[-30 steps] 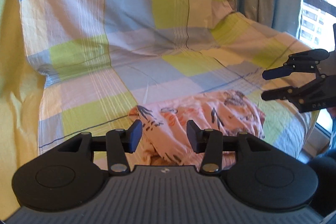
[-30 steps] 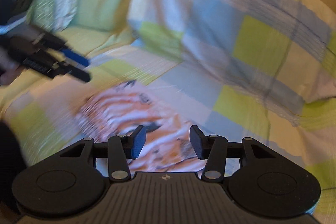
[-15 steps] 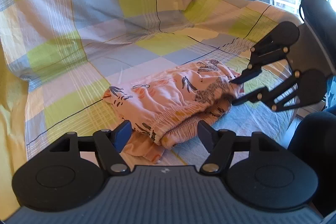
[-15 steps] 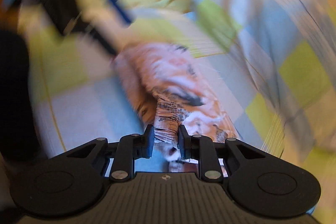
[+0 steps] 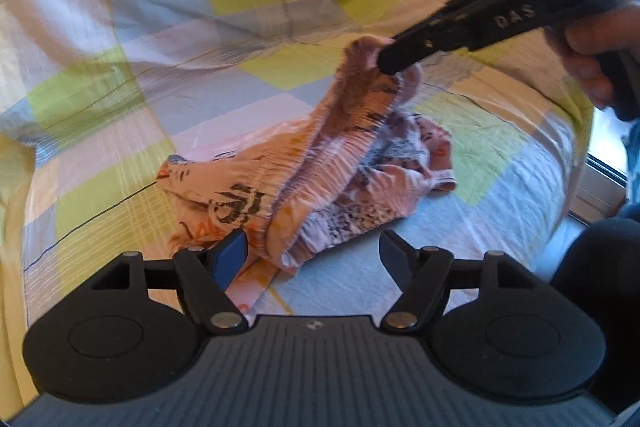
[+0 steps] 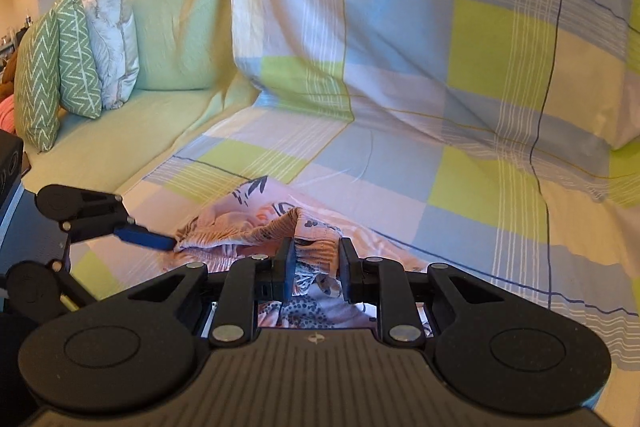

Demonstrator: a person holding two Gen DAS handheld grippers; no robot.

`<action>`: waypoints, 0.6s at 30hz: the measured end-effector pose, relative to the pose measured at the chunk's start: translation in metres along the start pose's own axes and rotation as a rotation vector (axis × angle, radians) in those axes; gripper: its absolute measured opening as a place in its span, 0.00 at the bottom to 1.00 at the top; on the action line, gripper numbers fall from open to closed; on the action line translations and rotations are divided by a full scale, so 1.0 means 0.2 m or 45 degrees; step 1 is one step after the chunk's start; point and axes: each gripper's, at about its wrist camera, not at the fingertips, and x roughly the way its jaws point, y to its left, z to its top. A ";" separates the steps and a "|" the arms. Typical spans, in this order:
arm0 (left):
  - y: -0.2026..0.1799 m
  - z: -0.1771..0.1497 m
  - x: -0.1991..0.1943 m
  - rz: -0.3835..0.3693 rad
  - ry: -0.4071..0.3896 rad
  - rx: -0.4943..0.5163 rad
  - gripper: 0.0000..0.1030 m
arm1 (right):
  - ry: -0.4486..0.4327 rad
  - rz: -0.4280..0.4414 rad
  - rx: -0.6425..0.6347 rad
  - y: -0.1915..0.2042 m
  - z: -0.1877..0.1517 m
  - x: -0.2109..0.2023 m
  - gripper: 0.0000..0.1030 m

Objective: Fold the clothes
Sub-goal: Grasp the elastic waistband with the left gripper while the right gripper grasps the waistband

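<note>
Since half a second ago, your right gripper (image 6: 316, 269) has pinched the stretchy band of the orange shorts (image 5: 304, 167) and pulled it up off the sofa cover (image 5: 120, 27).

Start at the left. Your left gripper (image 5: 312, 251) hangs low at 6 o'clock in its own view. Its fingers are spread wide and hold nothing. The blue pad (image 5: 230, 253) sits just beside the near edge of the cloth, at about 9 o'clock from it, most likely so you can grab that edge next.

In the middle, the shorts lie bunched on the checked cover. One part stands up like a little tent toward 1 o'clock, because your right gripper is lifting it. Lifting it likely helps the cloth hang open so you can see its shape.

At the right, your hand (image 5: 596, 55) grips the black handle. In the right wrist view, the fingers are nearly closed with the band squeezed between them.

Some things are hard to see. The lifted cloth is blurry. The shorts are so bunched that you cannot tell where the legs are. Cloth under the gripper bodies is hidden.
</note>
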 end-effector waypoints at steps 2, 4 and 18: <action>0.06 0.00 0.02 0.028 -0.007 -0.123 0.67 | 0.030 0.005 -0.020 0.00 -0.03 0.03 0.22; 0.09 0.01 0.04 0.024 -0.041 -0.138 0.64 | 0.066 0.019 -0.024 0.00 -0.06 0.07 0.22; 0.11 0.12 0.18 -0.018 -0.035 0.023 0.28 | 0.036 -0.248 -0.823 0.27 -0.36 0.03 0.46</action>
